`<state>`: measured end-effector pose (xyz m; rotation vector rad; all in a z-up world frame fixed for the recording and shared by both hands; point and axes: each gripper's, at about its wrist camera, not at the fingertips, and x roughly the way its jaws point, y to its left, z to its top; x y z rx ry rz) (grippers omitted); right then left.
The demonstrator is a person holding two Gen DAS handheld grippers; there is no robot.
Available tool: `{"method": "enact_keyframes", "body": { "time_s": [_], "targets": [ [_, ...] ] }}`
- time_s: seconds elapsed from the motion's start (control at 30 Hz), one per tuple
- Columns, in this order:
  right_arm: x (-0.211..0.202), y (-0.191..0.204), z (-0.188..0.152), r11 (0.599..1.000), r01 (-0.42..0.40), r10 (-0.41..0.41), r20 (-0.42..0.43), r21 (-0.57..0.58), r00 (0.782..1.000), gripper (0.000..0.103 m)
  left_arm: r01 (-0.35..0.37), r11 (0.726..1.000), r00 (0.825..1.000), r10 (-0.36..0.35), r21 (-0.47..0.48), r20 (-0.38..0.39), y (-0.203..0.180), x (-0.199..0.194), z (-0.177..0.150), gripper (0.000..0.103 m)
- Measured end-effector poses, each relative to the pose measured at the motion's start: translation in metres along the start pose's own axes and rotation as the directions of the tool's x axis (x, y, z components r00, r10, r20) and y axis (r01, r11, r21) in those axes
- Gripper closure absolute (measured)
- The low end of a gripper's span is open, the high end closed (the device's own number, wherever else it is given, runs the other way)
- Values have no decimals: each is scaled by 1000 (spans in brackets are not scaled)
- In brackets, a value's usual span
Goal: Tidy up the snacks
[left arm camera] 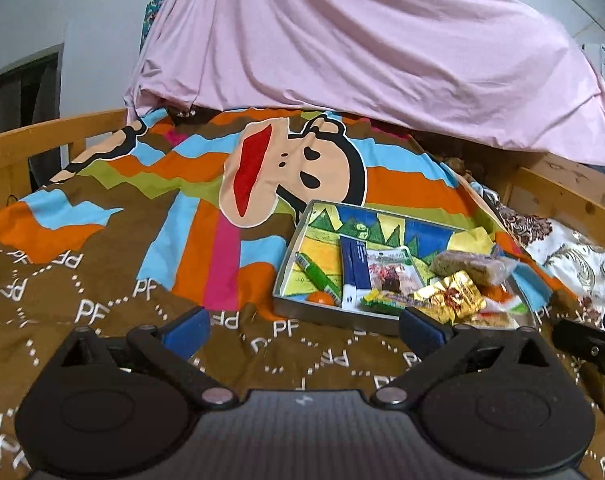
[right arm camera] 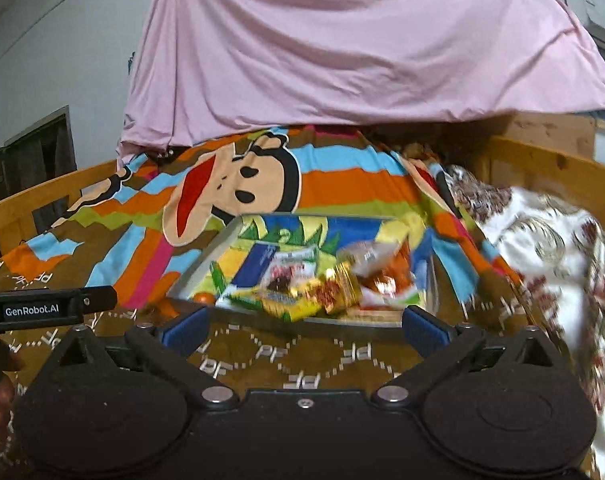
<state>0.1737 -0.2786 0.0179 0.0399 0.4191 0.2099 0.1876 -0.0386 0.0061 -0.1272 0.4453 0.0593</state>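
Both grippers released, empty; tray (left arm camera: 334, 314) sharp left view, snacks (right arm camera: 334, 284) blurred right

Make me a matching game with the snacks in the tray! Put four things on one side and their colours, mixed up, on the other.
Things:
1. long tube
2. shiny packet
3. little round ball
4. tall flat pack

Colours:
A. dark blue
B. orange
C. green
D. gold

All four lie in the tray on the blanket.

Pairs: 1-C, 2-D, 3-B, 4-A
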Motion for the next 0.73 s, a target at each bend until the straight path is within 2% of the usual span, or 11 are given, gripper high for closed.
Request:
{"method": "enact_keyframes", "body": {
  "time_s": [0.23, 0.53, 0.73],
  "targets": [
    [-14, -2, -13, 1000, 18, -18, -19, 12, 1000, 1, 0, 1000, 1000, 0, 1, -4, 1, -14, -10, 1],
    [-12, 0, -19, 1000, 13, -13, -40, 5, 999, 1, 1, 1000, 1000, -1, -19, -24, 3, -18, -11, 1],
    [-7, 3, -21, 1000, 3, -3, -60, -10, 998, 1, -32, 999, 1000, 31, -18, -3, 10, -19, -17, 1]
  ]
}}
